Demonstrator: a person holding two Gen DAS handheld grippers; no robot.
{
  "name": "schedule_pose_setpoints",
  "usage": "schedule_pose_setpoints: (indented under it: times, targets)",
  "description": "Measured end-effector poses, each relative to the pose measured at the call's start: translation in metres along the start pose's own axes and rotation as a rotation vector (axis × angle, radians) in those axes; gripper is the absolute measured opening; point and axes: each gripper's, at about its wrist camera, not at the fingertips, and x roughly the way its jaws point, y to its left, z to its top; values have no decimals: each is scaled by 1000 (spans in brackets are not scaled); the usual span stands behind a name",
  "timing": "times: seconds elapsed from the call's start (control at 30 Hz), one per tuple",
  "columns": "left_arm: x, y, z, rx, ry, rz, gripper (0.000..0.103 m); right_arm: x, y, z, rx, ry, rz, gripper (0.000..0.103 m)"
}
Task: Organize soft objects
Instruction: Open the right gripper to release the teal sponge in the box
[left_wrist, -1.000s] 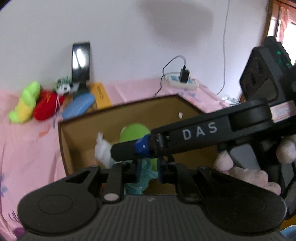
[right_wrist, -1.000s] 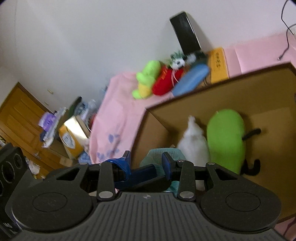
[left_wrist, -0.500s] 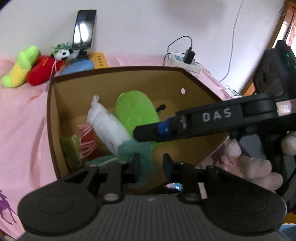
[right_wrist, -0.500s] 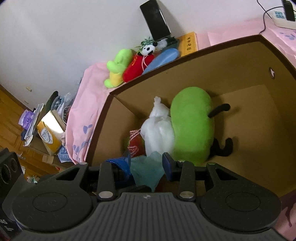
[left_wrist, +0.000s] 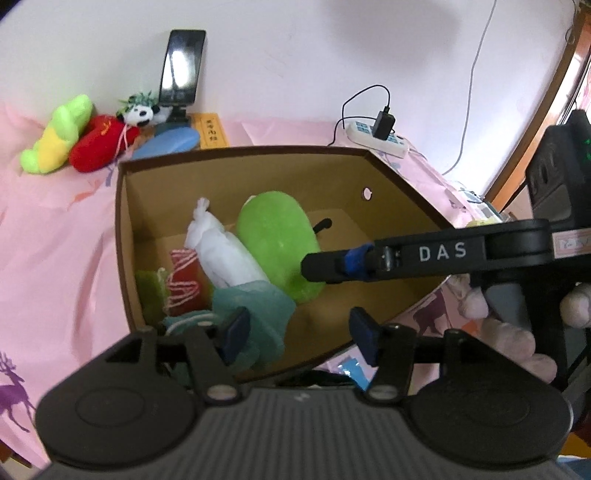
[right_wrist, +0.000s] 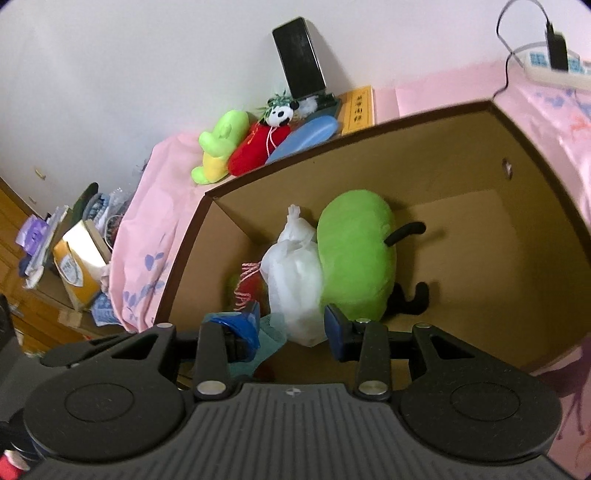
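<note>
An open cardboard box holds a green plush, a white cloth bundle, a red knitted piece, a dark green cloth and a teal cloth. My left gripper is open over the box's near edge, and the teal cloth lies loose by its left finger. My right gripper is open above the box. It crosses the left wrist view as a black arm.
Several plush toys lie behind the box on the pink sheet, next to a propped phone, a blue case and a yellow book. A power strip with cable sits at the back right. A cluttered wooden cabinet stands left.
Both grippers opened and let the teal cloth drop into the box. Both rose and tilted down, so more of the box's inside shows.
</note>
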Motion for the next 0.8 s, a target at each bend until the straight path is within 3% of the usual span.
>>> schedule_pose_setpoints:
  times: [0.33, 0.8]
  targets:
    - [-20, -10, -6, -8, -2, 61, 63, -24, 16, -8, -66, -60, -45, 22]
    - [-42, -33, -16, -44, 4, 259, 65, -46, 27, -27, -105, -61, -48, 22]
